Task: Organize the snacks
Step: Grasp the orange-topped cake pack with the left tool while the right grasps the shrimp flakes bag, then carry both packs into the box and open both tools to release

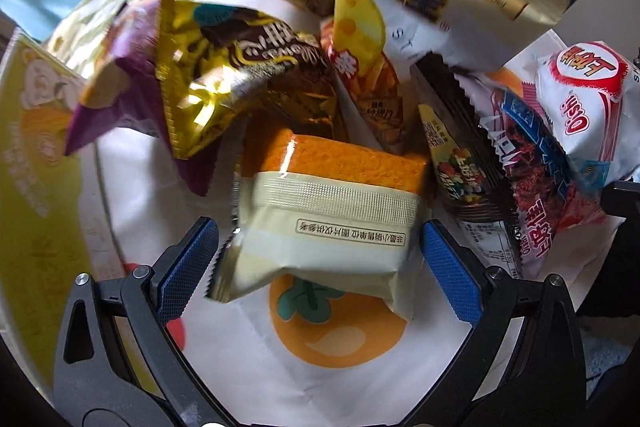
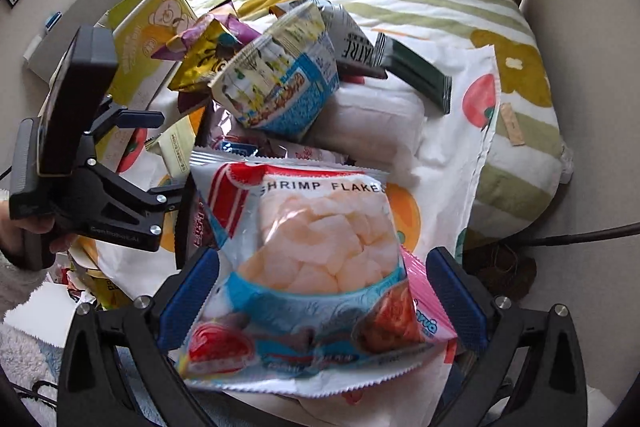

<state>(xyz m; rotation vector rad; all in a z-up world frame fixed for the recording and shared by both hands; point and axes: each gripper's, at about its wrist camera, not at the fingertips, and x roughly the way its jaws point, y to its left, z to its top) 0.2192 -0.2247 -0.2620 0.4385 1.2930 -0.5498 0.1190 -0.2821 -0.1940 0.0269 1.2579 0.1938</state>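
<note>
Left claw (image 1: 320,247) wide, straddling my cake packet (image 1: 324,227); packet's long axis runs 6-to-12. Right claw (image 2: 322,287) wide around shrimp flakes bag (image 2: 312,267).

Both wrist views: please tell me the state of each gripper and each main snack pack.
left gripper: open, around the cake pack.
cake pack: sealed, lying between the fingers.
right gripper: open, around the shrimp flakes bag.
shrimp flakes bag: sealed, puffy.
gold bag: sealed, crumpled.

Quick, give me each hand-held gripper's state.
Left hand-held gripper: open, fingers either side of the cake packet, not gripping.
Right hand-held gripper: open, straddling the shrimp flakes bag.
</note>
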